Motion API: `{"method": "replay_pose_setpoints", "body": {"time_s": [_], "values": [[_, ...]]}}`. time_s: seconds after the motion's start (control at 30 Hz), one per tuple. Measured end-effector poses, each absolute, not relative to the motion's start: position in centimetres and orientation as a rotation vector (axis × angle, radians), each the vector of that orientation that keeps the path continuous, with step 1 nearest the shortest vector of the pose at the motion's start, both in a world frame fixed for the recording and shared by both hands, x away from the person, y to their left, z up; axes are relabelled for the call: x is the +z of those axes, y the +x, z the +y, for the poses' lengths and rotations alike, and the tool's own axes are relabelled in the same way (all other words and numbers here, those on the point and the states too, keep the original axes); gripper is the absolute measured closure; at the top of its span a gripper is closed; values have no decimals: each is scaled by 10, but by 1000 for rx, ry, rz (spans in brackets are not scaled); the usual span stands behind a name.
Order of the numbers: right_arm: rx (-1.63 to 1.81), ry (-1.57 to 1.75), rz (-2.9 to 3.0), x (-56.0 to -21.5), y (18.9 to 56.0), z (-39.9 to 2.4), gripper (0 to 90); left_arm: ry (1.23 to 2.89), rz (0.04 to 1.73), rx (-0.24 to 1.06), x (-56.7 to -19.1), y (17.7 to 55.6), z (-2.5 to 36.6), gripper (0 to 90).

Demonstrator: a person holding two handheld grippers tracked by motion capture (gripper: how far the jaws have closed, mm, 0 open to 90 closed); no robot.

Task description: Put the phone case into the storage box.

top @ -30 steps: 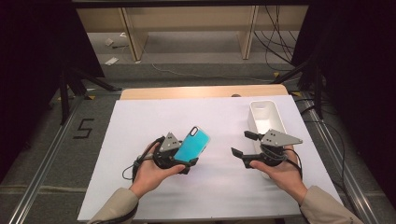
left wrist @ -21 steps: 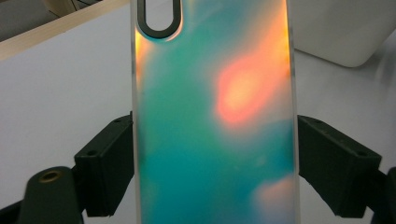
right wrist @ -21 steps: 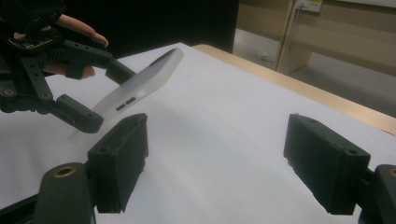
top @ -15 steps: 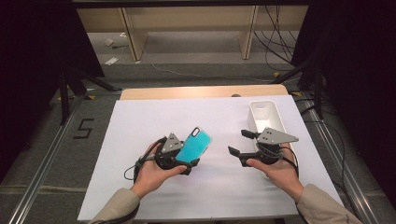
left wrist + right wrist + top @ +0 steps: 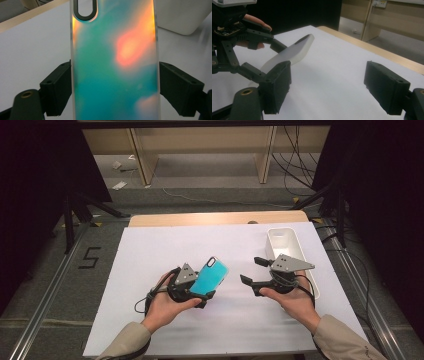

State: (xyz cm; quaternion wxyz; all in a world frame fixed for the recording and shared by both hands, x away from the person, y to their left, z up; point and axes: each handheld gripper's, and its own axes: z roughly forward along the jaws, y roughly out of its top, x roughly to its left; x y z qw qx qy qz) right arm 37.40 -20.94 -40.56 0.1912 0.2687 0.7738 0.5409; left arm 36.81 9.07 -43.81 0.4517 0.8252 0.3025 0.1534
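One phone case (image 5: 210,276), teal with an orange sheen and a dark oval camera cutout, is clamped by its long edges between the jaws of the left tool (image 5: 192,290), tilted up off the desk (image 5: 150,250) near its middle. The right tool (image 5: 252,277) hangs beside it, apart, jaws spread wide and holding nothing. Two hands: the left hand (image 5: 167,305) and the right hand (image 5: 292,300), one per tool. One white tray (image 5: 292,245) stands on the desk just behind the right tool.
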Motion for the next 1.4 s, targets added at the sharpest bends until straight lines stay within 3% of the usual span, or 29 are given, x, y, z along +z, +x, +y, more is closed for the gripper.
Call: {"method": "replay_pose_setpoints", "body": {"time_s": [1.4], "values": [[1539,761,2177,-403,392,-182,195,2052,704,377,-439,365,76,168]]}}
